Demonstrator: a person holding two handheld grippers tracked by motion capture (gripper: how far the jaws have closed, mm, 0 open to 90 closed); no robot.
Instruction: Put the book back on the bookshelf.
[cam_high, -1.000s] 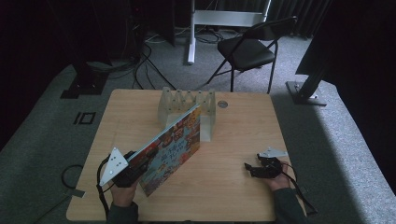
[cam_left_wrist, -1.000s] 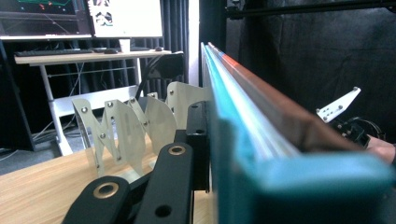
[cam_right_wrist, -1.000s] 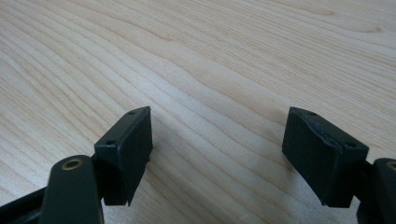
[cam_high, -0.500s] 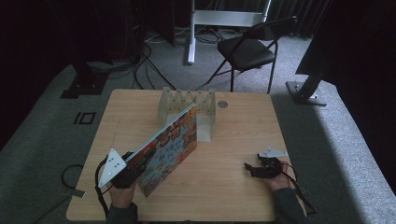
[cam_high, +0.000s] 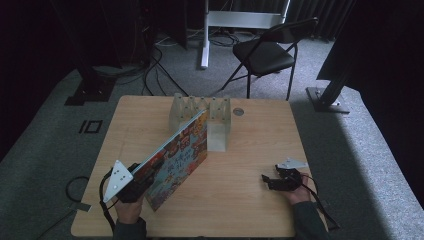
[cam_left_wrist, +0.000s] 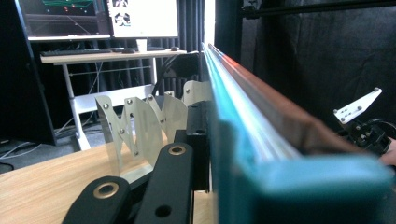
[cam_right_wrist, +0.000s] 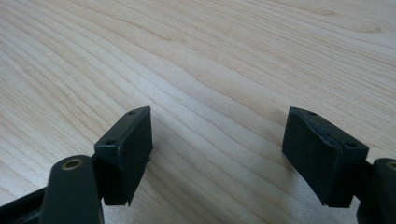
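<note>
A colourful picture book (cam_high: 180, 152) hangs tilted above the left half of the wooden table (cam_high: 250, 210), and my left gripper (cam_high: 137, 182) is shut on its near lower corner. The book's far top corner reaches a clear slotted rack (cam_high: 200, 107) at the table's back. In the left gripper view the book's teal edge (cam_left_wrist: 252, 107) runs away from me, with the rack's dividers (cam_left_wrist: 140, 121) just left of it. My right gripper (cam_high: 267, 181) rests low on the table at the right, open, with bare wood (cam_right_wrist: 210, 60) between its pads (cam_right_wrist: 126, 154).
A small round disc (cam_high: 238, 112) lies on the table right of the rack. Beyond the table stand a black folding chair (cam_high: 265, 55) and a white stand leg (cam_high: 205, 35). Cables trail on the grey floor at left.
The book's far top corner has drifted slightly left and farther back along the rack. The right gripper has stayed put.
</note>
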